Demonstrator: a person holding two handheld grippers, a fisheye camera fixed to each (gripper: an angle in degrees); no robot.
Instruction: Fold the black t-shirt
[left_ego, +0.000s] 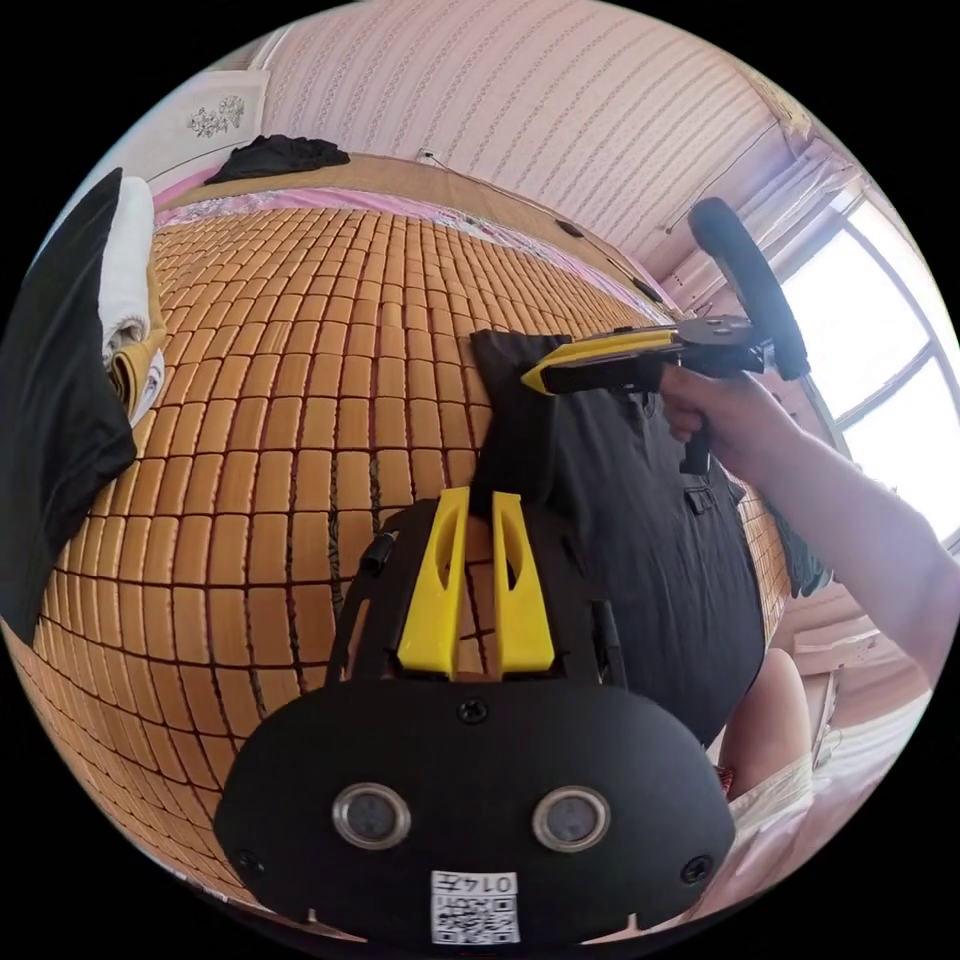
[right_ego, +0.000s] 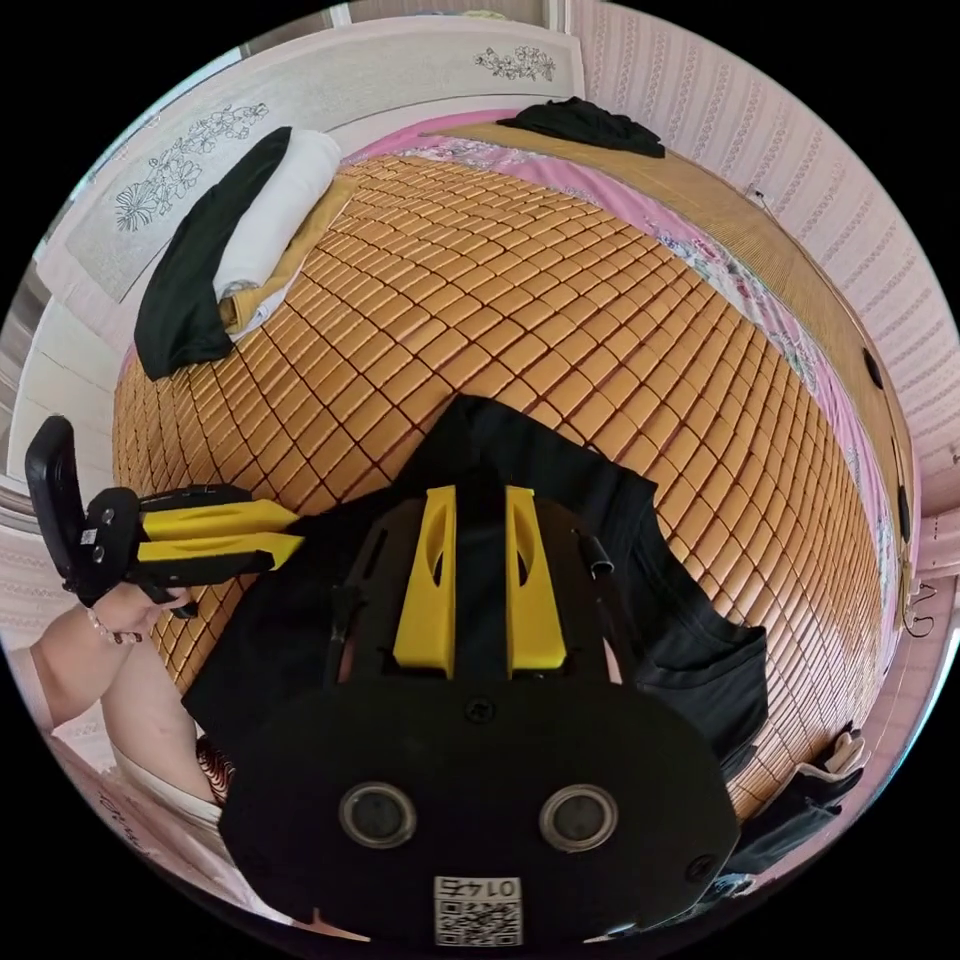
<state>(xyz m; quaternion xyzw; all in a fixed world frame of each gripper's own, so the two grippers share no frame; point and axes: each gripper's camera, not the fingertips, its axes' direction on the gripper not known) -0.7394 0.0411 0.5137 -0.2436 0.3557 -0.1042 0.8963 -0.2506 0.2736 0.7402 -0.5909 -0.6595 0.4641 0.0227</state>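
The black t-shirt (left_ego: 630, 540) hangs bunched over the bamboo mat (left_ego: 300, 380). My left gripper (left_ego: 480, 497) pinches its near edge; the yellow jaws stand nearly together with dark cloth at their tips. Held by a hand (left_ego: 720, 410), the right gripper (left_ego: 535, 375) grips the shirt higher up. In the right gripper view the t-shirt (right_ego: 660, 610) spreads under my right gripper (right_ego: 480, 492), black cloth filling the gap between its jaws. The left gripper (right_ego: 295, 535) bites the shirt's left edge.
A stack of folded black, white and yellow clothes (right_ego: 240, 250) (left_ego: 110, 300) lies at one end of the mat (right_ego: 600, 330). Another dark garment (right_ego: 585, 125) (left_ego: 280, 155) rests by the wall. More dark clothes (right_ego: 800, 810) hang off the bed edge. A bright window (left_ego: 880, 330) is nearby.
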